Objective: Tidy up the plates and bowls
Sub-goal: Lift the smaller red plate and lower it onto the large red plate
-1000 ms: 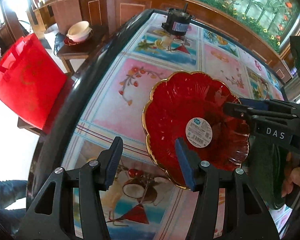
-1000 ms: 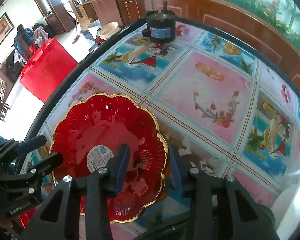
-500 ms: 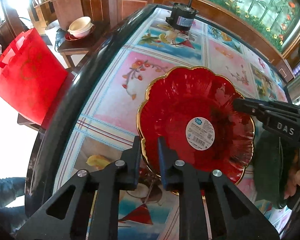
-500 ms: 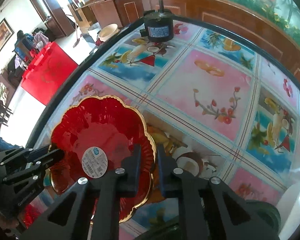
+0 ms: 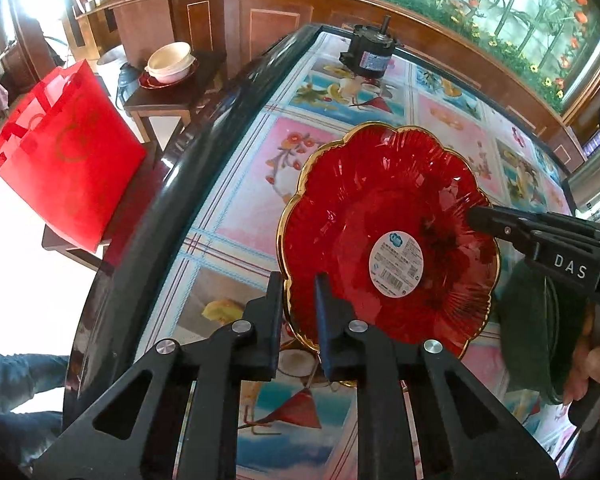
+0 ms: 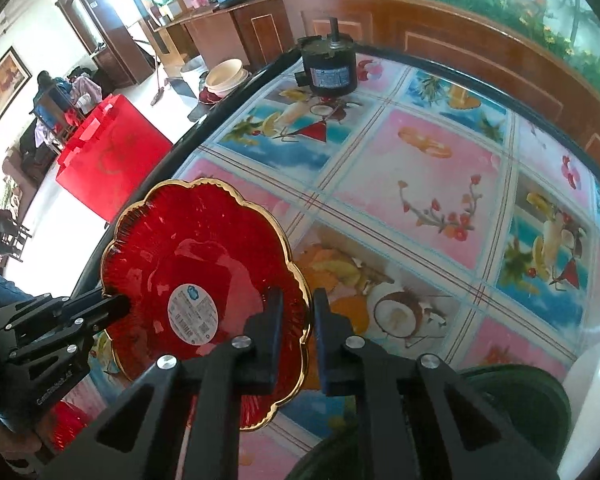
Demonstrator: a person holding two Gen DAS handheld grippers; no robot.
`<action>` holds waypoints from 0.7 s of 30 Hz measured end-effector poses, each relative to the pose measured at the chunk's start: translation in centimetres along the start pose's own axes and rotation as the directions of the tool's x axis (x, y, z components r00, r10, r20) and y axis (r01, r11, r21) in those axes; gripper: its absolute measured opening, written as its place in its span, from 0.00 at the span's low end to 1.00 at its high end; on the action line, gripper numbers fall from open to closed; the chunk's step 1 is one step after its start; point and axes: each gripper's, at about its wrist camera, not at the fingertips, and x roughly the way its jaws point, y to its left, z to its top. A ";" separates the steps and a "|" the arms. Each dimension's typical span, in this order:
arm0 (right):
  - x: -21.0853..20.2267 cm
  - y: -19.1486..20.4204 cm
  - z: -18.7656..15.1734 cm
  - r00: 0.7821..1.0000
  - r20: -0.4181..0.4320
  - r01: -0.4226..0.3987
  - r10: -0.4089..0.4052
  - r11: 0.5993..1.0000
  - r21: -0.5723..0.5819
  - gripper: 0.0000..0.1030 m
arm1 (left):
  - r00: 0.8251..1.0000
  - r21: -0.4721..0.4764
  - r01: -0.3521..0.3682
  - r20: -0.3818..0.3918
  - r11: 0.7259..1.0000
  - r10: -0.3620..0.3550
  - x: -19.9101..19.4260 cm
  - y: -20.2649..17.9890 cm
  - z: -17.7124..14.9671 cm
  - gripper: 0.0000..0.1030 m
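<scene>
Plate (image 5: 364, 208): translucent red, ribbed, scalloped gold rim, white oval barcode sticker (image 5: 397, 265) at centre. Counter (image 6: 440, 184): cloth of pink and blue squares with fruit and flower prints, black edge. Both tools black. Bag (image 5: 64, 160): red. Bowl (image 5: 169, 60): cream. Motor (image 6: 330, 66): black.

A home's dining room: fruit-print table (image 6: 440, 184), wooden cabinets (image 5: 204, 20) holding bottles, framed picture (image 6: 2, 88).

Both grippers are clamped now: the left gripper (image 5: 298, 294) goes from wide open to pinching the red plate (image 5: 380, 216) rim, the right gripper (image 6: 298, 310) squeezes the opposite edge.
</scene>
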 end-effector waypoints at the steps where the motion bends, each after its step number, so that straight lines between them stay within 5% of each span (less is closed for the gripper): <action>1: 0.0 0.1 -0.1 1.000 0.001 -0.003 0.003 1.000 0.000 0.12 | 1.000 -0.003 0.000 0.000 1.000 0.000 0.0 0.2 0.0 0.14; 21: -4.7 1.9 -1.1 0.998 0.051 -0.027 0.027 1.000 -0.005 0.12 | 0.998 0.000 0.036 0.060 0.999 -0.036 -5.4 0.6 -1.7 0.14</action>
